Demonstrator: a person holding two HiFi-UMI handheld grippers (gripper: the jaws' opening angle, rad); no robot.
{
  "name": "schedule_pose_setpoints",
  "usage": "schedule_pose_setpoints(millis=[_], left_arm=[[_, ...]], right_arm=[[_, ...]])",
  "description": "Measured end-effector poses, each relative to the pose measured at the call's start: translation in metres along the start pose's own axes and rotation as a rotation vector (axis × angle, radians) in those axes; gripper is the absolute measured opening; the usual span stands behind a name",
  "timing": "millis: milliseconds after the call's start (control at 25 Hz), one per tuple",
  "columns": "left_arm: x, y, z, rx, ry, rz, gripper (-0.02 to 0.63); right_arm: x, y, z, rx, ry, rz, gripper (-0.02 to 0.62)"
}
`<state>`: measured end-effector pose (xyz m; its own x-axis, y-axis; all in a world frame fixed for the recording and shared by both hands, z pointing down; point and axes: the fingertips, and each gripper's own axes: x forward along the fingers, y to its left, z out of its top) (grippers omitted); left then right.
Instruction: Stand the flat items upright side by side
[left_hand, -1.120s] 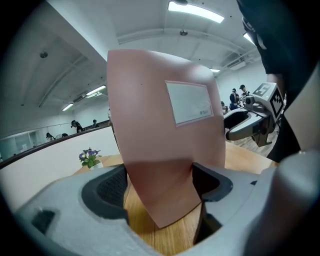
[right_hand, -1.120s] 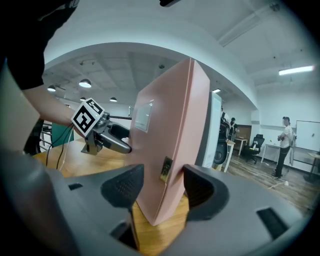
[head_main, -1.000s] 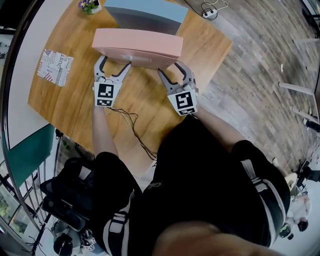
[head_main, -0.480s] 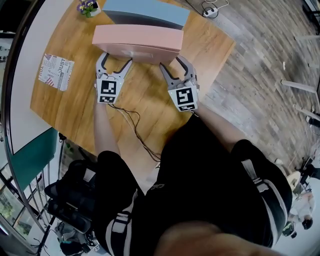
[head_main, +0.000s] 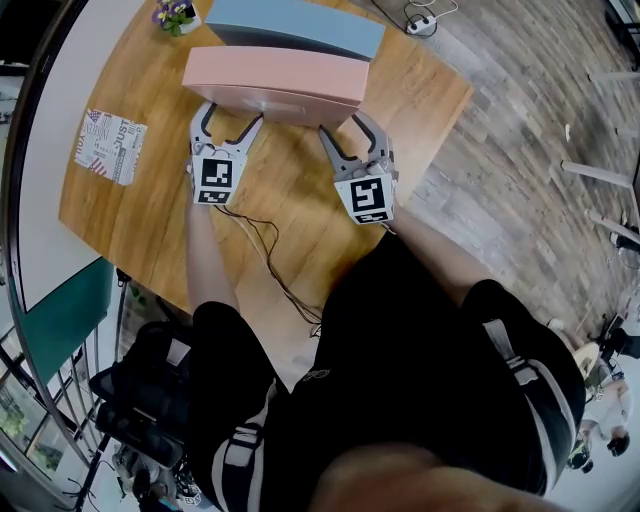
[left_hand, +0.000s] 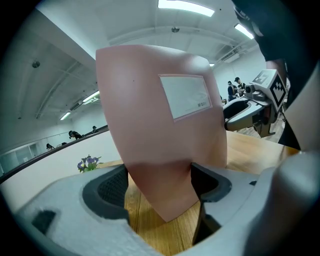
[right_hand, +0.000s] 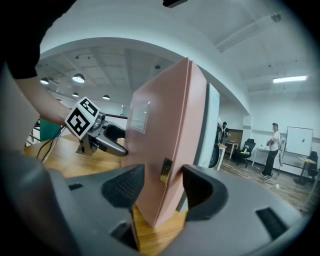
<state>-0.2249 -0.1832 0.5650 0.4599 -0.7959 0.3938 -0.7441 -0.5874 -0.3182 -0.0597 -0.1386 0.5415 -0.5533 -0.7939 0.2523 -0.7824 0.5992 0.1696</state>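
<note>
left gripper jaws: gripping pink box, upright | right gripper jaws: gripping pink box

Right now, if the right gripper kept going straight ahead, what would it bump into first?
The pink case: it already sits between the right gripper's jaws, which grip its end. The blue case stands just behind, so that's probably next.

Blue box: cut off by the top edge of the head view, near side hidden behind pink box; only a narrow strip visible in the right gripper view. Flower pot: cropped at the same edge. Print on patterned card and on box label: too small to read. Cable: lower end hidden beneath the person's clothing.
</note>
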Motion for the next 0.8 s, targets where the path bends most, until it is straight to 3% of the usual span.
schedule_pose_setpoints(millis=[800], left_arm=[[0.023, 0.011, -0.011, 0.087, 0.036, -0.088, 0.399]], right_arm=[[0.003, -0.001, 0.000, 0.010, 0.000, -0.023, 0.242]])
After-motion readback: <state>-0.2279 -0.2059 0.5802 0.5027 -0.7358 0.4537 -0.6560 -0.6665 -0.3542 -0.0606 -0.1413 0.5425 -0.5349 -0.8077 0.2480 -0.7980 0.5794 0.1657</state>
